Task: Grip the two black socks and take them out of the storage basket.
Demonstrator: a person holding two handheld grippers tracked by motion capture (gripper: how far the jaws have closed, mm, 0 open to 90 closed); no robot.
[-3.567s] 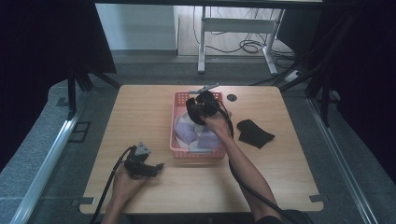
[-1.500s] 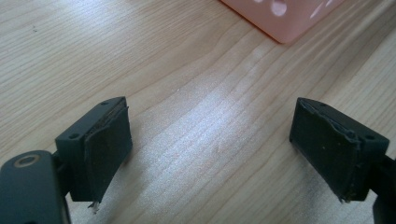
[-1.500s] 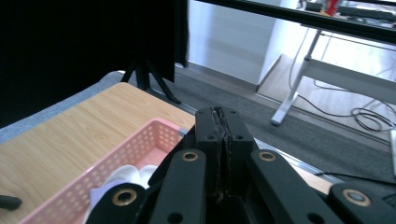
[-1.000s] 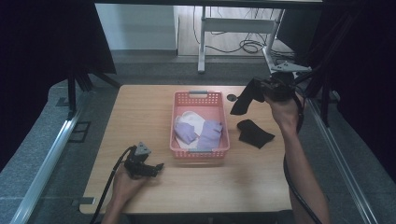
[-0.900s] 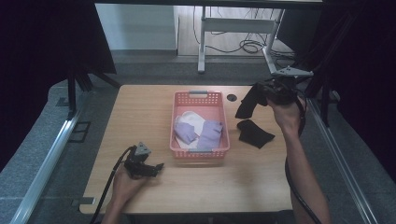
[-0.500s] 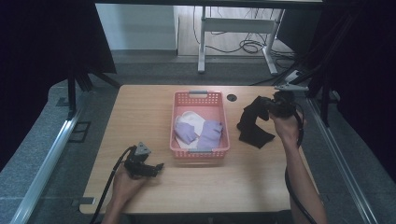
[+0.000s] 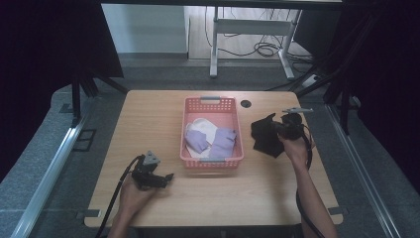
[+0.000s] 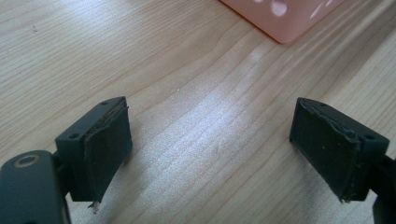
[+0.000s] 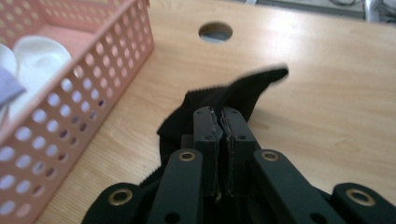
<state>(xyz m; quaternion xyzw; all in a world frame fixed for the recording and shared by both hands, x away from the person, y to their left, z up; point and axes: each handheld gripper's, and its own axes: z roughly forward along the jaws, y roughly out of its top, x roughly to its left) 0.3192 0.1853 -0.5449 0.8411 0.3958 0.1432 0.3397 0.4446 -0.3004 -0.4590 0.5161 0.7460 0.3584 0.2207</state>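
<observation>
My right gripper (image 7: 279, 130) is low over the table, right of the pink basket (image 7: 184, 133), and shut on a black cloth (image 7: 264, 137). In the right gripper view the jaws (image 9: 219, 112) are pressed together with the black cloth (image 9: 243, 88) pinched between them, and its free end sticks out ahead. The cloth sags onto dark fabric lying on the table; I cannot separate the two pieces. My left gripper (image 7: 166, 177) rests near the table's front left, open, with bare wood between its pads (image 8: 107, 144).
The basket (image 9: 93, 88) holds a white cloth (image 7: 200, 126) and a purple cloth (image 7: 223, 141). A round cable hole (image 7: 245, 103) sits in the tabletop behind the right gripper. Black curtains, a metal rail and a desk frame surround the table.
The right gripper took the black cloth from the basket, carried it right, and has now sunk to the table beside the basket. The left gripper has stayed in place.
</observation>
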